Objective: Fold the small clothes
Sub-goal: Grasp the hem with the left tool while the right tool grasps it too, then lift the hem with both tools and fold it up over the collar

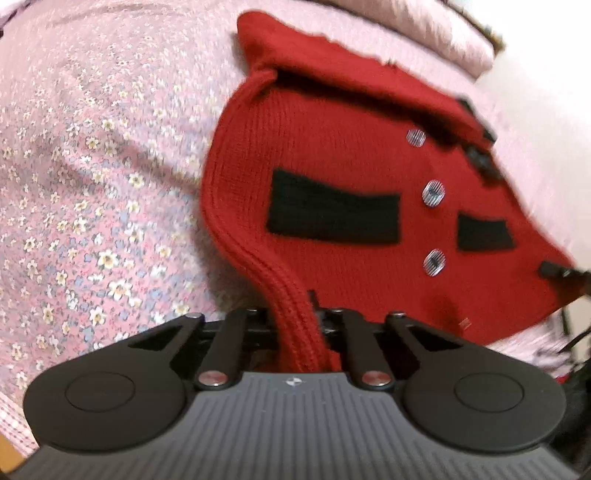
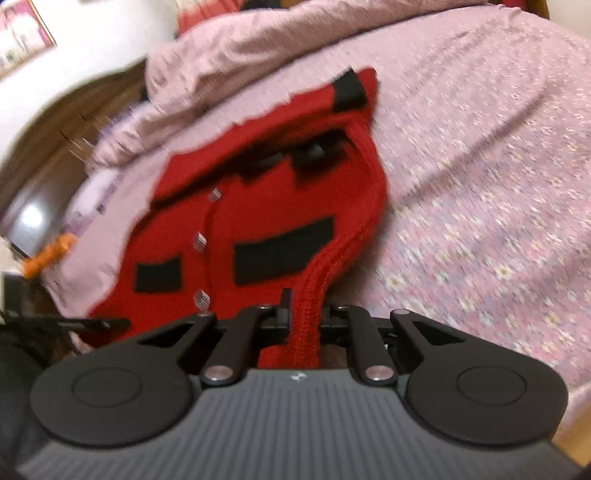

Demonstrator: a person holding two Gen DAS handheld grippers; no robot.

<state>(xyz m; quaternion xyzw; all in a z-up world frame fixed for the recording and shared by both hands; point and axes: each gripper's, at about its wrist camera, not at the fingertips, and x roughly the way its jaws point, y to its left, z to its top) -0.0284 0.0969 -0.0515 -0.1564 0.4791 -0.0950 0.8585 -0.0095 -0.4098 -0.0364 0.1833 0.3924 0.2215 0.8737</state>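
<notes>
While the red knit garment lies on the floral bedspread, your left tool and right tool each clamp its ribbed hem at 6 o'clock

Home bedroom: bed under pink floral bedspread, rumpled pink blanket, framed picture on wall.

Bed with pink floral cover, white wall behind.

Floral bedcover fills most of both views, rumpled into folds at its far edge. Beyond that edge: white wall, framed picture upper left, dark wooden furniture just beside the bed.
</notes>
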